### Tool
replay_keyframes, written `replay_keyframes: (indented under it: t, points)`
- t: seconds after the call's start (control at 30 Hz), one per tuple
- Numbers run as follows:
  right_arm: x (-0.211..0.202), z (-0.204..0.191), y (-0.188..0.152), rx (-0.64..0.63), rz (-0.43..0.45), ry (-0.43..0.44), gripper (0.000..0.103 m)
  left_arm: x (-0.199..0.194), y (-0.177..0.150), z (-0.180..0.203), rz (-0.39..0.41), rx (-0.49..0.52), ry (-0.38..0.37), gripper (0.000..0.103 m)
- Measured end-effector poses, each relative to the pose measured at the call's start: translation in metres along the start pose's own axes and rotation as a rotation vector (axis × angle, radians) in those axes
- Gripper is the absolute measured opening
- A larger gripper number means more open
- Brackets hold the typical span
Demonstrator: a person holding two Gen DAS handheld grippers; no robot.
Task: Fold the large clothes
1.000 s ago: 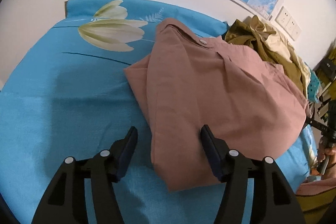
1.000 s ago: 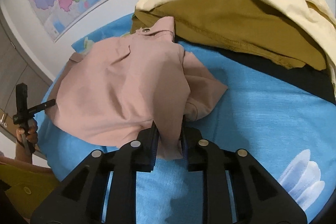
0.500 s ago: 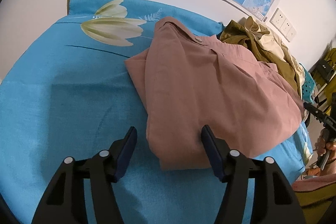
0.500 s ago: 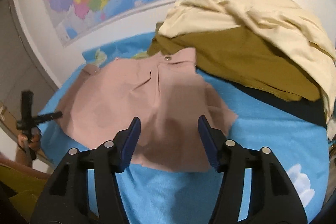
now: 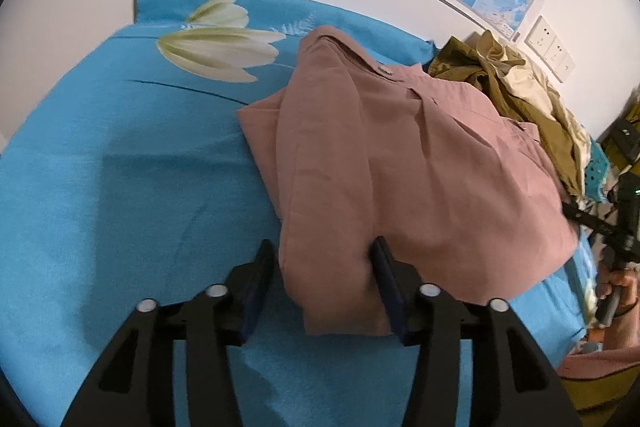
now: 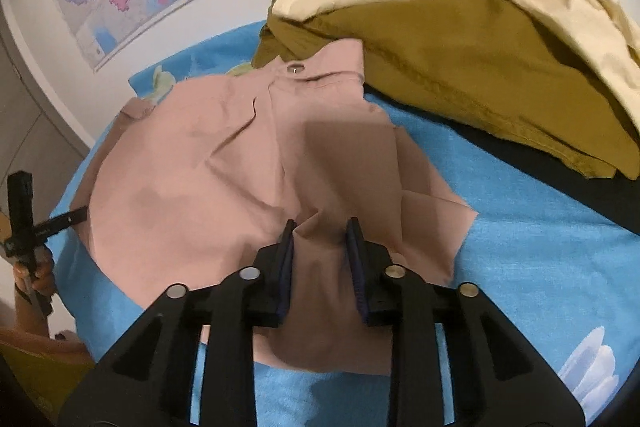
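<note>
The pink shirt (image 5: 400,163) lay partly folded on the blue sheet (image 5: 120,187), its collar toward the far wall and a heap of olive and cream clothes (image 6: 480,39) just beyond it on the right. A second earlier the right gripper (image 6: 320,247) had pinched a fold of the shirt, then let go with its jaws wide; now those jaws had narrowed around a ridge of cloth at the near edge, though not yet fully pressed together. The left gripper (image 5: 324,279) had slid forward, its spread jaws straddling the shirt's near left corner. Both seemed to be taking fresh grips, probably to turn the near hem toward the collar.
</note>
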State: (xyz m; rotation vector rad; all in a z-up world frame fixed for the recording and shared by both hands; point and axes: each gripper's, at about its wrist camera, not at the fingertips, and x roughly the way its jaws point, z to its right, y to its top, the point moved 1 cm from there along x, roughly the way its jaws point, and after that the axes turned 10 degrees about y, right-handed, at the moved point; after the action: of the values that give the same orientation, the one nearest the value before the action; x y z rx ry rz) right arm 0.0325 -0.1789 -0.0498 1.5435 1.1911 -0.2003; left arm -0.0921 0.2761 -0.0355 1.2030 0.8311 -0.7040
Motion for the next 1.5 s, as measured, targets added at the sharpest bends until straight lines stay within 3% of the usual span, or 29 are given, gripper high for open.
replay_keyframes:
  t: [0.07, 0.17, 0.27, 0.47, 0.5, 0.53, 0.63, 0.9, 1.03, 1.07, 1.1, 1.13, 1.37, 1.5]
  points:
    - [-0.013, -0.004, 0.002, -0.012, 0.030, 0.006, 0.032, -0.008, 0.000, 0.002, 0.025, 0.012, 0.031, 0.058]
    - [-0.029, -0.014, 0.007, -0.044, 0.076, 0.008, 0.043, -0.024, 0.004, 0.004, 0.082, 0.031, 0.082, 0.069]
    - [-0.030, -0.025, 0.016, -0.085, 0.096, 0.006, 0.048, -0.034, 0.011, 0.010, 0.131, 0.062, 0.103, 0.072]
    - [0.009, -0.028, 0.030, -0.091, 0.020, 0.019, 0.047, -0.023, 0.022, 0.028, 0.122, 0.103, 0.095, 0.073]
    - [0.020, -0.028, 0.032, -0.098, -0.004, 0.013, 0.044, -0.020, 0.022, 0.031, 0.117, 0.108, 0.096, 0.073]
    - [0.029, -0.028, 0.033, -0.103, -0.021, 0.006, 0.030, -0.016, 0.022, 0.033, 0.107, 0.113, 0.096, 0.073]
    - [0.046, -0.026, 0.035, -0.104, -0.056, -0.006, 0.009, -0.005, 0.022, 0.038, 0.087, 0.121, 0.097, 0.073]
    - [0.063, -0.025, 0.053, -0.115, -0.068, -0.036, 0.006, 0.011, 0.024, 0.036, 0.048, 0.091, 0.100, 0.073]
    - [0.056, -0.024, 0.055, -0.102, -0.052, -0.016, 0.012, 0.005, 0.023, 0.039, 0.063, 0.105, 0.122, 0.074]
    - [0.050, -0.025, 0.055, -0.101, -0.041, -0.014, 0.019, 0.004, 0.024, 0.039, 0.067, 0.107, 0.129, 0.074]
    - [0.042, -0.025, 0.054, -0.094, -0.024, -0.008, 0.037, 0.002, 0.023, 0.040, 0.072, 0.110, 0.135, 0.074]
    - [0.034, -0.025, 0.053, -0.093, -0.005, -0.003, 0.040, 0.001, 0.024, 0.039, 0.076, 0.112, 0.136, 0.075]
    - [0.002, -0.033, 0.040, -0.119, 0.033, 0.012, 0.047, -0.009, 0.023, 0.044, 0.119, 0.129, 0.161, 0.078]
    - [0.005, -0.033, 0.036, -0.117, 0.021, 0.002, 0.048, -0.010, 0.023, 0.047, 0.126, 0.137, 0.160, 0.079]
